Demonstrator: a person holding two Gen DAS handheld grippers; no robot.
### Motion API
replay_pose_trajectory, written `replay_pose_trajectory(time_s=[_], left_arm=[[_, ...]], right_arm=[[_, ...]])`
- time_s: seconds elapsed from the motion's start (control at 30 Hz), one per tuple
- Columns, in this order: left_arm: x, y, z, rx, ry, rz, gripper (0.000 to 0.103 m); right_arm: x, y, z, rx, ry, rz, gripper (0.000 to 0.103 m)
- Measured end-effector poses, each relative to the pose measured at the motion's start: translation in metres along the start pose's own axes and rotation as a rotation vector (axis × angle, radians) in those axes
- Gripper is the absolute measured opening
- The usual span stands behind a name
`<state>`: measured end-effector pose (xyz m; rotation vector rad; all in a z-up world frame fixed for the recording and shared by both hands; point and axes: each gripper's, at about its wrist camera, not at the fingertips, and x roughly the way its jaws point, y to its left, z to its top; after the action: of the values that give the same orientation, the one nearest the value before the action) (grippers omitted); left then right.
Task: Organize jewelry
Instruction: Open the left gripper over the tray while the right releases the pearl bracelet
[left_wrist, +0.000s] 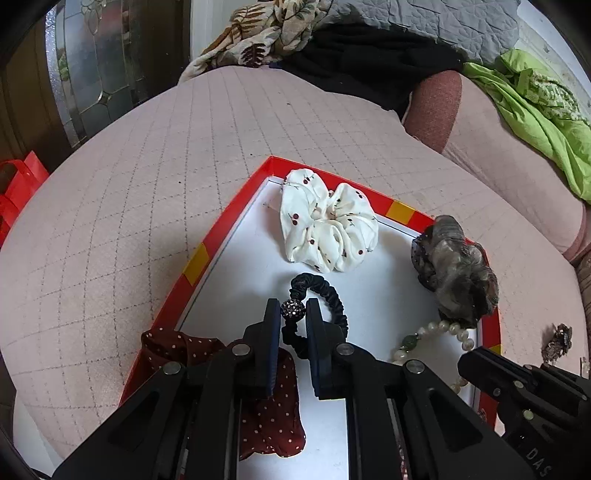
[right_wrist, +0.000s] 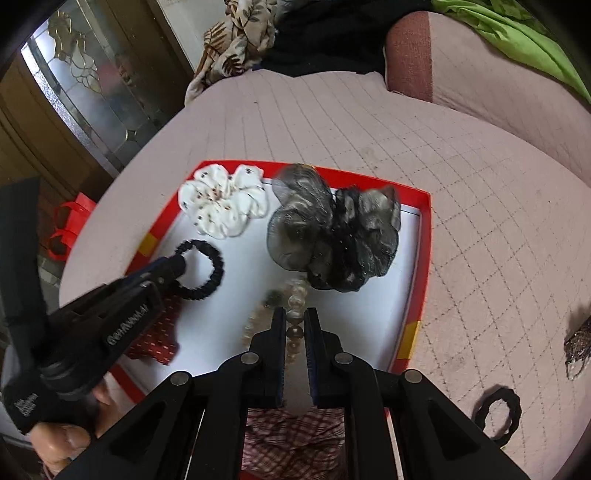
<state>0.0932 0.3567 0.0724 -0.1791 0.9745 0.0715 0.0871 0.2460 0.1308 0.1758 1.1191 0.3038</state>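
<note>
Placing step: both grippers are over the red tray (left_wrist: 199, 254), pitched steeply down. Left gripper (left_wrist: 293, 310) is clamped on the black tie's (left_wrist: 325, 295) bead, lower centre of its frame, tie hanging over the white floor. Right gripper (right_wrist: 294, 321) is pinched on the pearls (right_wrist: 295, 295), lower centre of its view, below the grey scrunchie (right_wrist: 332, 236). My read: next, lower onto bare floor, then release. Another tie (right_wrist: 496, 415) lies outside, lower right.
</note>
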Motion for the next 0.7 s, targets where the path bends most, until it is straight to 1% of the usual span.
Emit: replay_pose_trajectory(time_s=[0.23, 0.27, 0.3, 0.33, 0.37, 0.4, 0.5, 0.63, 0.7], left_arm=[[-0.003, 0.002, -0.002, -0.019, -0.023, 0.028, 0.014], [-0.006, 0.002, -0.003, -0.018, -0.034, 0.031, 0.016], [-0.009, 0.002, -0.004, -0.014, -0.047, 0.038, 0.018], [-0.011, 0.002, -0.005, -0.011, -0.059, 0.045, 0.025], [-0.015, 0.001, -0.007, -0.009, -0.077, 0.054, 0.03], [-0.019, 0.002, -0.008, -0.009, -0.094, 0.058, 0.031], [-0.029, 0.002, -0.011, -0.011, -0.128, 0.047, 0.032], [-0.035, 0.0, -0.015, 0.005, -0.15, 0.064, 0.034], [-0.037, -0.001, -0.018, 0.011, -0.155, 0.071, 0.034]], right_arm=[[0.005, 0.002, -0.005, -0.049, 0.0, -0.078, 0.013], [0.004, 0.002, -0.006, -0.051, -0.003, -0.092, 0.017], [0.002, 0.002, -0.006, -0.051, -0.007, -0.104, 0.025], [-0.001, 0.001, -0.007, -0.049, -0.013, -0.106, 0.03], [-0.004, 0.001, -0.008, -0.048, -0.018, -0.107, 0.041], [-0.009, 0.0, -0.009, -0.047, -0.032, -0.113, 0.047], [-0.019, 0.001, -0.011, -0.062, -0.054, -0.123, 0.047], [-0.031, 0.003, -0.015, -0.076, -0.068, -0.143, 0.048], [-0.039, 0.001, -0.018, -0.076, -0.076, -0.154, 0.051]])
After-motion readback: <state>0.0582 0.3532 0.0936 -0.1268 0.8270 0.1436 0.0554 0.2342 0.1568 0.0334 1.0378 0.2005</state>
